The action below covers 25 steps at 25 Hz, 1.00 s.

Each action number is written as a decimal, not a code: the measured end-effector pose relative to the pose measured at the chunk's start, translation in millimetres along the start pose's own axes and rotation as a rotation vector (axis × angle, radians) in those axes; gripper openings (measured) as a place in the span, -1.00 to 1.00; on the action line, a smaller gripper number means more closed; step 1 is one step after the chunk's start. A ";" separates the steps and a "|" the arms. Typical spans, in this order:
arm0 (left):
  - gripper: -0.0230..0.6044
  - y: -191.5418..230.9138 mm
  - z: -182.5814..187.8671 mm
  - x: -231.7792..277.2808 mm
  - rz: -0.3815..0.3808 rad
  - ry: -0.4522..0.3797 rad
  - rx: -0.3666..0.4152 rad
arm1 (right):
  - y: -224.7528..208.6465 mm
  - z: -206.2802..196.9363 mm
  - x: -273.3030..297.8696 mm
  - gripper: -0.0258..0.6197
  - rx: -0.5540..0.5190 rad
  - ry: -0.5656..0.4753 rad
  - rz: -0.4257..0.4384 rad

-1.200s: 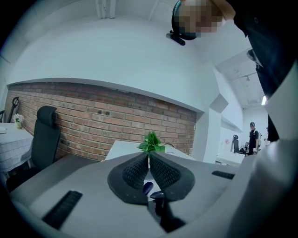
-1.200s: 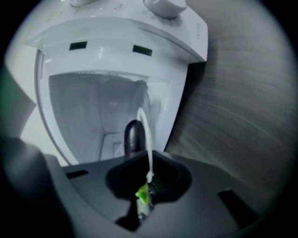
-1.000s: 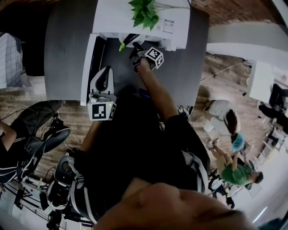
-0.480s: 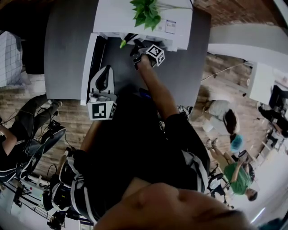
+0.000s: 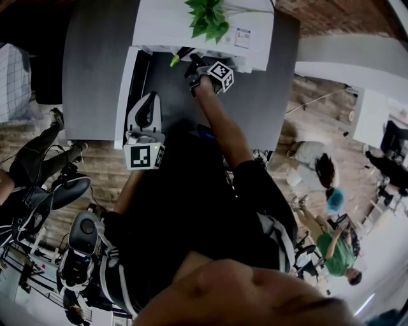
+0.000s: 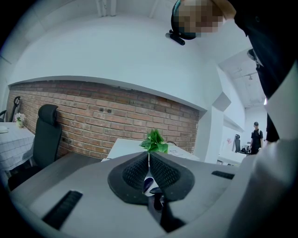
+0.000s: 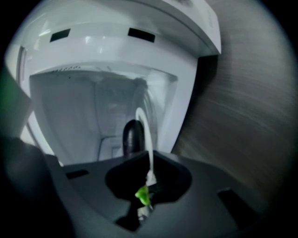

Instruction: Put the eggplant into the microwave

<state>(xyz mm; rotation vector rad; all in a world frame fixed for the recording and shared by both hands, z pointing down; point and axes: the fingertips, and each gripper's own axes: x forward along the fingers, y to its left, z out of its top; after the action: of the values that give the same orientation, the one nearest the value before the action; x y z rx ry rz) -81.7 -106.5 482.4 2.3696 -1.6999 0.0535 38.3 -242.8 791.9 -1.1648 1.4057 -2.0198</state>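
View from above, looking down past a person's dark-sleeved arms at a grey bench. A white microwave stands at the far side of the bench, with a leafy green plant on its roof. The microwave door is swung wide open to the left and reaches toward the near edge of the bench.

The right gripper reaches to the mouth of the microwave, its marker cube just behind it. Its jaws are almost together, clamped on the eggplant. The eggplant's bright green stem end shows at the left of the jaw tips, right at the front edge of the oven, and its dark body points into the opening. In the right gripper view, the right gripper faces the bright white cavity of the microwave. The rounded dark end of the eggplant sticks out past the jaw tips against the cavity, and a scrap of green stem shows low in the gap between the jaws. Whether the eggplant rests on the oven floor cannot be told.

The left gripper sits nearer, just beside the inner face of the open door; contact with it cannot be told. In the left gripper view, the left gripper has its jaws pressed together with nothing between them. Beyond them are the plant, a brick wall and a dark office chair at the left.
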 end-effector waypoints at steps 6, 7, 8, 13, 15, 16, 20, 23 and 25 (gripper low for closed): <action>-0.80 2.3 -0.6 -0.5 0.003 0.001 -0.002 | -1.7 3.3 3.3 -0.80 -0.003 -0.004 -0.005; -0.80 2.7 -0.8 -0.8 0.003 0.000 -0.003 | -2.5 3.8 3.1 -0.79 -0.002 -0.006 -0.009; -0.80 3.0 -1.1 -1.1 0.004 0.000 -0.003 | -3.2 4.1 3.0 -0.79 -0.001 -0.006 -0.013; -0.81 3.4 -4.8 -2.3 0.003 0.013 -0.003 | -1.6 2.9 1.6 -0.80 0.016 -0.002 -0.016; -0.81 3.3 -2.5 -2.0 0.003 0.006 -0.005 | -2.9 5.1 2.7 -0.80 0.010 -0.006 -0.009; -0.81 3.4 -2.0 -2.1 0.002 0.005 -0.006 | -2.8 5.8 2.6 -0.79 0.008 -0.009 -0.009; -0.81 3.8 -3.1 -2.8 0.000 0.008 -0.005 | 2.5 7.3 2.3 -0.62 0.004 -0.012 0.015; -0.81 3.8 -4.5 -4.2 -0.002 0.009 -0.001 | 5.2 8.5 1.0 -0.54 -0.012 -0.014 0.023; -0.81 3.5 -2.2 -3.9 -0.001 0.004 -0.007 | 7.3 9.3 -1.0 -0.50 -0.045 -0.016 0.025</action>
<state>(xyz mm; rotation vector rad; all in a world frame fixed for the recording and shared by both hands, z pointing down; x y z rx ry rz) -86.1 -103.5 484.5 2.3644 -1.6938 0.0525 45.6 -250.1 786.1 -1.1739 1.4579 -1.9663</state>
